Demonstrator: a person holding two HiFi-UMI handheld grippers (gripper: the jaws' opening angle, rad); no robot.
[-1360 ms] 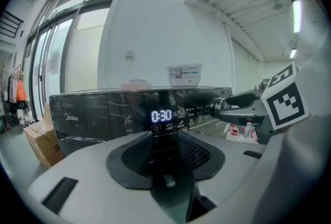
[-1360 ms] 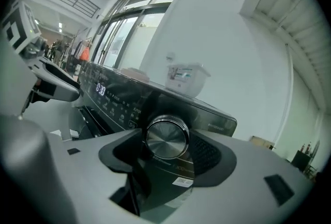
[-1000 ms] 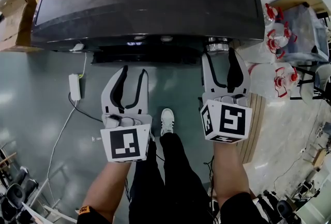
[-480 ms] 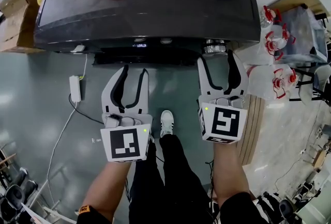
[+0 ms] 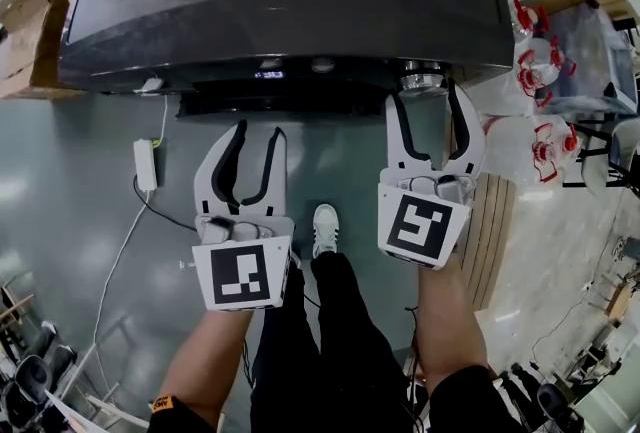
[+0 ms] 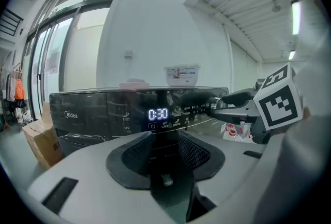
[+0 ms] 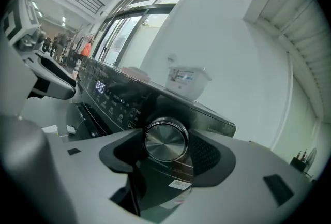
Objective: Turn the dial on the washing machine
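Two white hand-held grippers with curved jaws lined in black are seen: the left hand-held gripper (image 5: 258, 133) left of centre and the right hand-held gripper (image 5: 428, 99) right of centre. Black square markers are printed on the left marker cube (image 5: 240, 273) and the right marker cube (image 5: 424, 229). Black trousers (image 5: 310, 351) and a white shoe (image 5: 323, 229) are worn, and an orange-and-black wristband (image 5: 163, 408) is worn at lower left.
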